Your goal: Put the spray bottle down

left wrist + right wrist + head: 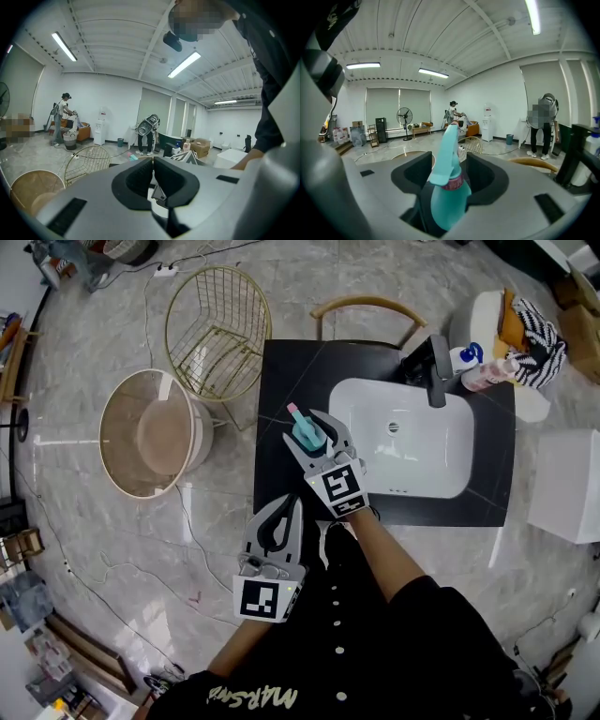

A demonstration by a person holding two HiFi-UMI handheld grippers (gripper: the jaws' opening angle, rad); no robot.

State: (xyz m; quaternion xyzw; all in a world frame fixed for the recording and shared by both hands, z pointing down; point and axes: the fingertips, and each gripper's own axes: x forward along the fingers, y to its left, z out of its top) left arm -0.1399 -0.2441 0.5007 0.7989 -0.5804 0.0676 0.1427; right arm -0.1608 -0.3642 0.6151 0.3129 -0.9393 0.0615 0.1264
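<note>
A teal spray bottle (307, 434) with a pink nozzle tip stands upright on the black counter (281, 381), left of the white sink (403, 442). My right gripper (317, 439) is around it with the jaws spread wide. In the right gripper view the spray bottle (447, 187) rises between the two dark pads of the right gripper (449, 161), with a gap on its left side, so the pads do not press on it. My left gripper (284, 512) hangs lower, off the counter's front edge, with its jaws together and nothing between them; in its own view the left gripper (153, 161) looks shut.
A black faucet (436, 371) stands behind the sink, with a white pump bottle (467, 356) and a pink bottle (487, 377) beside it. A gold wire chair (217, 329) and a round beige chair (150, 432) stand left of the counter. A white box (567, 484) is at right.
</note>
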